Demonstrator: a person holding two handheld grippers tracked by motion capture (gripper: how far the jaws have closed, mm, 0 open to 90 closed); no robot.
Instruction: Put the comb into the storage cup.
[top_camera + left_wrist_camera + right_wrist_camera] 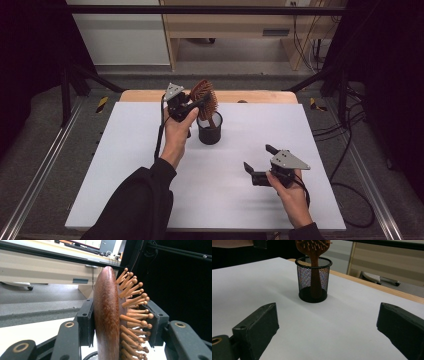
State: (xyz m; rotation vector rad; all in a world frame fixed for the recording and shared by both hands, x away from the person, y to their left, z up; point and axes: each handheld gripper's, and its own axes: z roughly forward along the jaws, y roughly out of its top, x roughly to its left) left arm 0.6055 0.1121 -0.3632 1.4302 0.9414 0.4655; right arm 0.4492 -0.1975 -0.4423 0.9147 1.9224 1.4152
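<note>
Hairbrush (205, 98), wooden, is clamped at its head between the jaws of the left gripper (192, 106), its handle lowered into the black mesh cup (209, 132). Right gripper (260, 161) is held with jaws wide apart, nothing between them, the cup well ahead.

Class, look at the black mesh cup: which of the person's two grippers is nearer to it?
Left. The left gripper is just above the mesh cup, clamped on the wooden hairbrush whose handle stands inside it. The right gripper sits open on the table, apart from the cup.
</note>
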